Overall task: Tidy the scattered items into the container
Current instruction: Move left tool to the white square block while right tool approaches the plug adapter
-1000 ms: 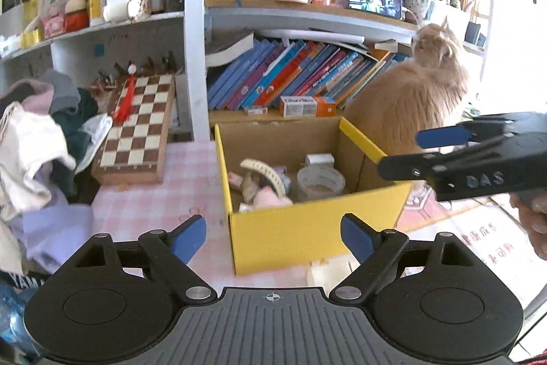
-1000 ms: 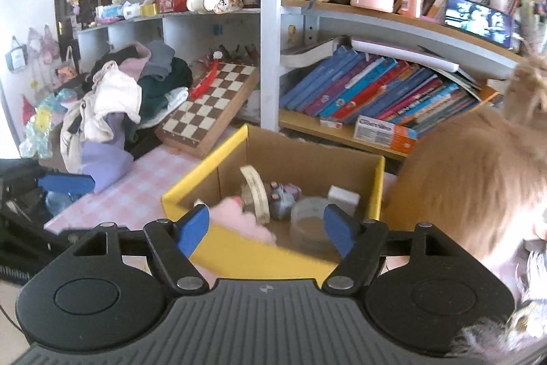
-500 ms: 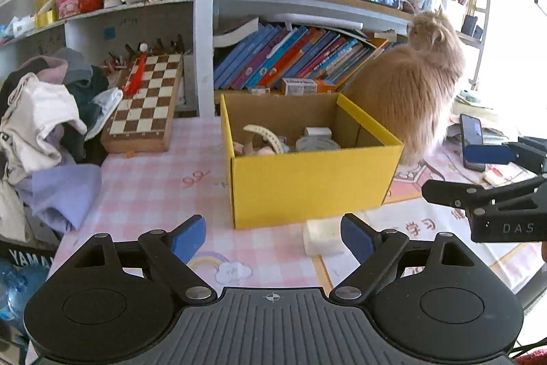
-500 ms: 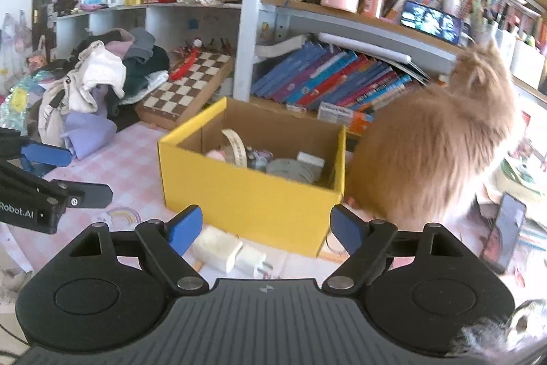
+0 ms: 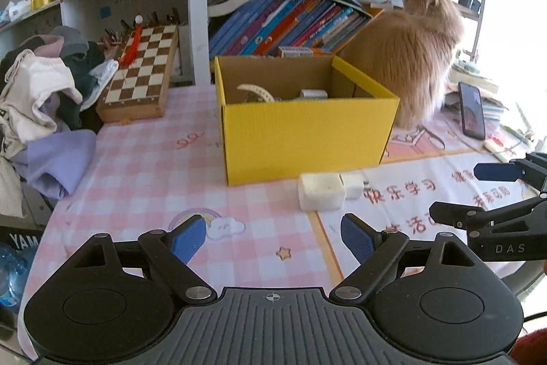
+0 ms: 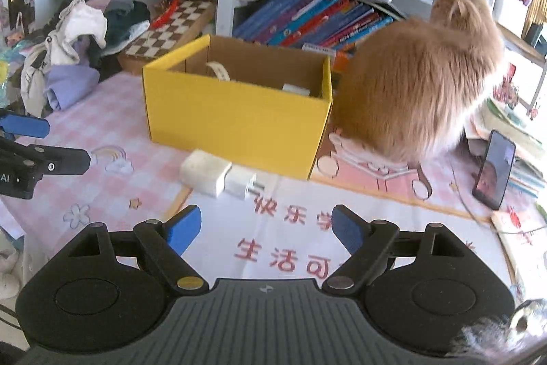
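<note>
A yellow cardboard box [image 5: 307, 135] [image 6: 236, 125] stands on the pink checked tablecloth with several small items inside. Just in front of it lie a white block-shaped charger [image 5: 320, 191] [image 6: 204, 172] and a smaller white plug adapter [image 5: 352, 184] [image 6: 241, 185], touching each other. My left gripper [image 5: 273, 236] hovers open above the cloth short of them, nothing between its blue pads. My right gripper [image 6: 265, 230] is back from the chargers too; its jaws are opening and hold nothing. Each gripper shows at the edge of the other's view.
A fluffy ginger cat [image 6: 420, 81] sits right of the box. A phone [image 6: 494, 169] leans upright further right. A chessboard [image 5: 142, 74] and a heap of clothes [image 5: 41, 98] lie at the left. Bookshelves [image 5: 290, 19] rise behind.
Both grippers pulled back and down from above the box, so the two chargers in front of it came into view. The right jaws spread wider.
</note>
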